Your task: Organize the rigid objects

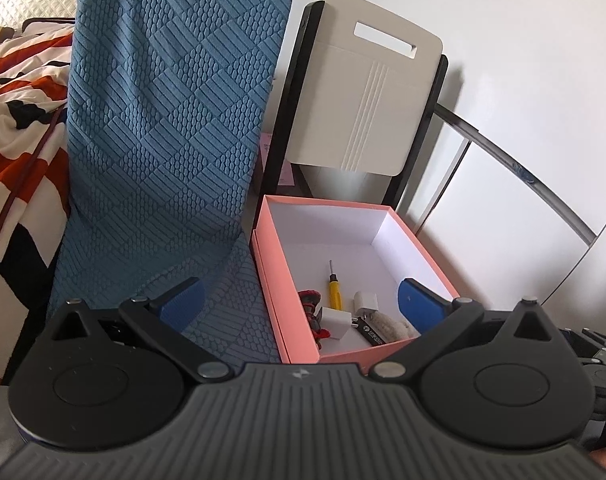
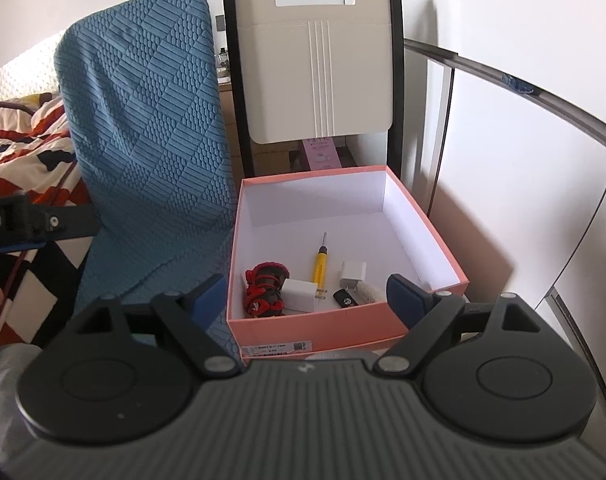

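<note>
A bedroom corner with white cupboard doors behind: two chairs stand side by side, one under a blue textured cover [image 2: 143, 128], the other white-backed [image 2: 315, 64], with a patterned red, white and black blanket [image 1: 19, 120] far left.

Nearest, both tools hang in front of the seats. The right gripper [image 2: 303, 300] is spread wide with nothing between its blue pads; the left gripper [image 1: 299, 300] is likewise spread and empty.

Just beyond, a pink box [image 2: 423, 216] sits on the white-backed chair's seat. Along its near wall lie a red-and-black tangle [image 2: 263, 288], a white charger plug [image 2: 299, 290], a yellow screwdriver [image 2: 319, 268], a second white plug [image 2: 353, 272], a black flat tag [image 2: 345, 298] and something pale and fuzzy [image 2: 367, 292].

Risk: the items crowd together, so closing on one could drag a neighbour, or a finger could catch the cardboard rim and shift the box.

The tangle's identity is unclear, and the box's near edge is cut off by the gripper bodies.
</note>
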